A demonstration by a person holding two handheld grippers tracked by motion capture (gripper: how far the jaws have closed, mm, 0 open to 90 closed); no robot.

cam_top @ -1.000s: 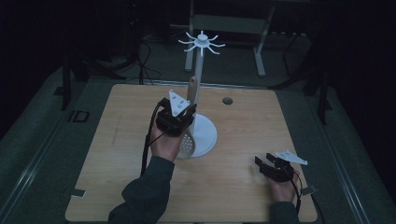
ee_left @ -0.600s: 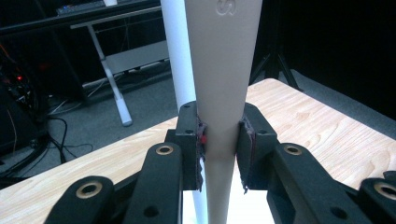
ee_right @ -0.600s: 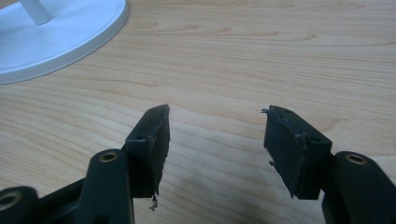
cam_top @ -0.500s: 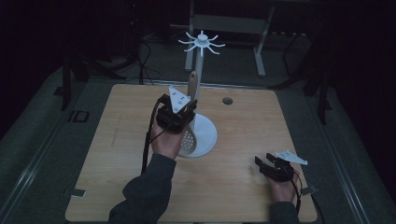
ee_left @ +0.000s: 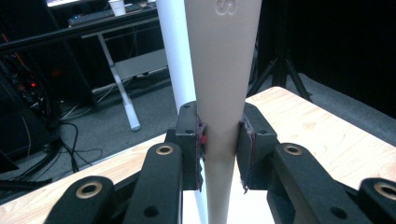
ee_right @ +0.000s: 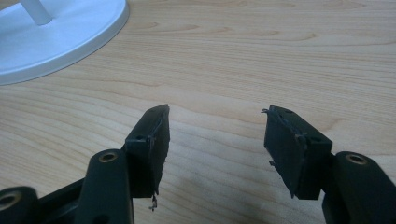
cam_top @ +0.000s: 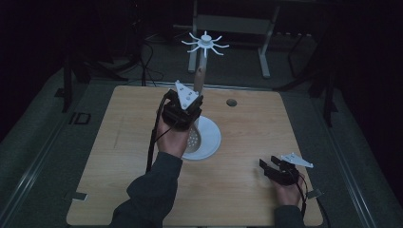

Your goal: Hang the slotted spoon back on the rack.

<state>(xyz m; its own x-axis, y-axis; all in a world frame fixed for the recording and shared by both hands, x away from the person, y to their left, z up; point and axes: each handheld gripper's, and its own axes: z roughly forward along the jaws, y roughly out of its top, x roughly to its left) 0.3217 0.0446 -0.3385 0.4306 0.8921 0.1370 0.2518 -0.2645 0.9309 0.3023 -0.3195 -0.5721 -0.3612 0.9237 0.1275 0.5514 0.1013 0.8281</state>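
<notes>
A white stand with a round base point(cam_top: 212, 138) and a thin pole topped by a ring of hooks point(cam_top: 205, 43) rises mid-table. My left gripper point(cam_top: 196, 100) is shut on the beige tapered handle point(ee_left: 224, 70) of a utensil, held upright beside the pole point(ee_left: 175, 56). The handle's tip point(cam_top: 199, 76) reaches up toward the hooks. A pale perforated head point(cam_top: 193, 139) shows under my hand, over the base. Low over the wood at the front right, my right gripper point(cam_top: 267, 166) is open, with nothing between its jaws point(ee_right: 215, 126).
The wooden table point(cam_top: 119, 142) has a small round hole point(cam_top: 231, 102) near its far edge. The stand's base rim point(ee_right: 60, 32) lies ahead and left of the right gripper. Dark floor, cables and a desk frame point(cam_top: 233, 23) lie beyond the table.
My left gripper has lifted the utensil a little higher along the pole. The right gripper has stayed where it was.
</notes>
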